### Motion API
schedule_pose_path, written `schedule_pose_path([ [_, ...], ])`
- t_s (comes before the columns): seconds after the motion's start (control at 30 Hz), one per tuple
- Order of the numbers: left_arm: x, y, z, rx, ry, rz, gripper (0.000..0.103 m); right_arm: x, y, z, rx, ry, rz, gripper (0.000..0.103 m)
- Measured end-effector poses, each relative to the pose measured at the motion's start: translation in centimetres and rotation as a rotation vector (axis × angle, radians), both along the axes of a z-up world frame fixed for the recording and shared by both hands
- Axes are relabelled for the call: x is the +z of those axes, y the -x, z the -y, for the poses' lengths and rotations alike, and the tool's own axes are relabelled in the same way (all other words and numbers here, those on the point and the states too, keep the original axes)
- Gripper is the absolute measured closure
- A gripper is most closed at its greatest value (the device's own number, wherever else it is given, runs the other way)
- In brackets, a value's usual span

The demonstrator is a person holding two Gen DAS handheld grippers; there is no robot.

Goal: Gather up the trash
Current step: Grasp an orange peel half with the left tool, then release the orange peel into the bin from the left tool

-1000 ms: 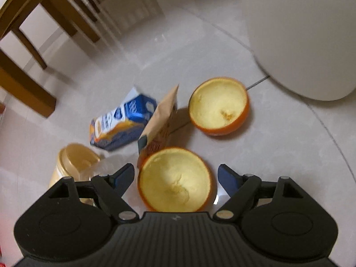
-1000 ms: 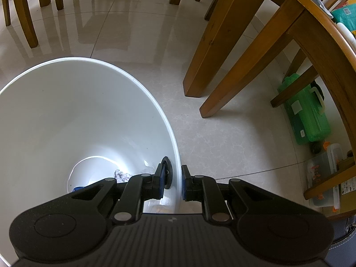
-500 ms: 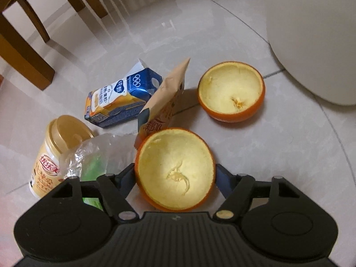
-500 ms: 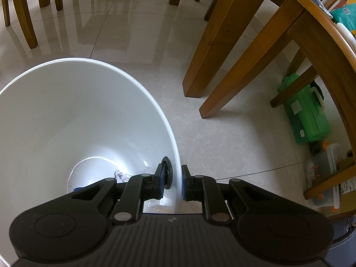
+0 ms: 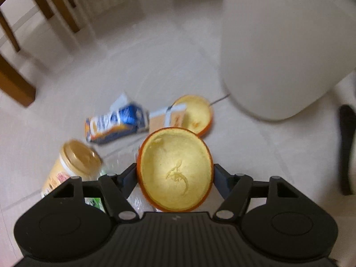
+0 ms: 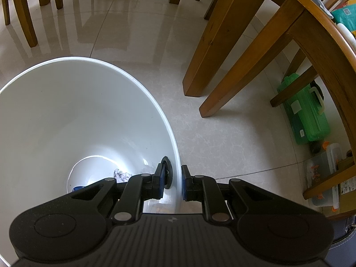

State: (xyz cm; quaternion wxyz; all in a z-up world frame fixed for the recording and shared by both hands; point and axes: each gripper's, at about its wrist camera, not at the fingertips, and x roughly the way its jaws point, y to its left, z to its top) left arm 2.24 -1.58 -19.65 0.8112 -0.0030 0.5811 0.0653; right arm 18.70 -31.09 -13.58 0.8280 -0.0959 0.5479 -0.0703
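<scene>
- The left gripper (image 5: 175,173) has its jaws closed on an orange peel half (image 5: 175,169), one finger pressed on each side of the cup, hollow side facing the camera. Judging by how large it sits against the floor litter, it appears to be clear of the floor, though the blur in this view makes that uncertain.
- The right gripper (image 6: 172,183) pinches the rim of the white bin (image 6: 89,115), one finger inside the wall and one outside, jaws nearly shut on it, steadying it.
- The step in hand reads as the carry: one piece of trash is picked and needs to go into the bin.
- In the left wrist view the white bin (image 5: 278,51) stands up and to the right of the held peel, well apart from it, and only its outer wall shows, not its mouth.
- The next move calls for lifting the peel above the rim, swinging right over the opening, then parting the jaws; the squeeze should stay light, since a thin peel would likely buckle.
- Trash on the floor: a second orange peel half (image 5: 197,114), a tan paper packet (image 5: 163,120) touching it, a blue and orange milk carton (image 5: 115,124), a beige-lidded jar (image 5: 71,164) lying on its side, and some crumpled clear plastic (image 5: 120,162) near the left finger.
- Inside the bin, a crumpled white scrap (image 6: 121,174) and something blue lie at the bottom, so the job seems at an early stage.
</scene>
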Motion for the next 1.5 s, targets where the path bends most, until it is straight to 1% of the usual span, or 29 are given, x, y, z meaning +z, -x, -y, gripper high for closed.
schedule_pose_path([
  [0.17, 7.9, -1.7, 0.7, -0.074, 0.028, 0.082, 0.033, -0.1, 0.0, -0.2, -0.002, 0.003, -0.003, 0.086],
  [0.27, 11.8, -3.3, 1.2, -0.104, 0.057, 0.132, 0.033, -0.1, 0.0, -0.3, -0.004, 0.006, -0.007, 0.086],
  [0.37, 14.7, -5.4, 2.2, -0.14, 0.078, 0.17, 0.033, -0.1, 0.0, -0.5, -0.005, 0.008, -0.012, 0.086],
  [0.43, 15.7, -6.9, 2.7, -0.159, 0.097, 0.198, 0.033, -0.1, 0.0, -0.5, -0.007, 0.005, -0.016, 0.086],
  [0.57, 16.5, -9.0, 4.3, -0.194, 0.113, 0.235, 0.033, -0.1, -0.1, -0.5, -0.006, 0.003, -0.019, 0.086],
  [0.7, 15.9, -10.2, 6.0, -0.226, 0.111, 0.239, 0.032, -0.1, 0.0, -0.5, -0.004, 0.005, -0.021, 0.086],
  [0.83, 15.2, -10.8, 7.0, -0.236, 0.118, 0.22, 0.028, -0.1, 0.0, -0.4, -0.005, 0.005, -0.021, 0.086],
  [0.93, 15.3, -10.4, 6.9, -0.238, 0.127, 0.238, 0.025, -0.1, 0.0, -0.4, -0.006, 0.004, -0.021, 0.086],
  [0.97, 15.5, -10.2, 6.9, -0.235, 0.122, 0.245, 0.023, -0.1, 0.0, -0.4, -0.007, 0.003, -0.021, 0.086],
  [1.07, 15.8, -10.1, 6.4, -0.227, 0.112, 0.254, 0.023, -0.1, 0.0, -0.4, -0.006, 0.004, -0.02, 0.086],
  [1.27, 16.3, -9.6, 5.2, -0.188, 0.115, 0.266, 0.023, -0.1, 0.0, -0.3, -0.007, 0.003, -0.021, 0.086],
  [1.5, 15.4, -7.6, 3.3, -0.116, 0.108, 0.273, 0.019, -0.2, 0.0, -0.3, -0.006, 0.004, -0.02, 0.086],
])
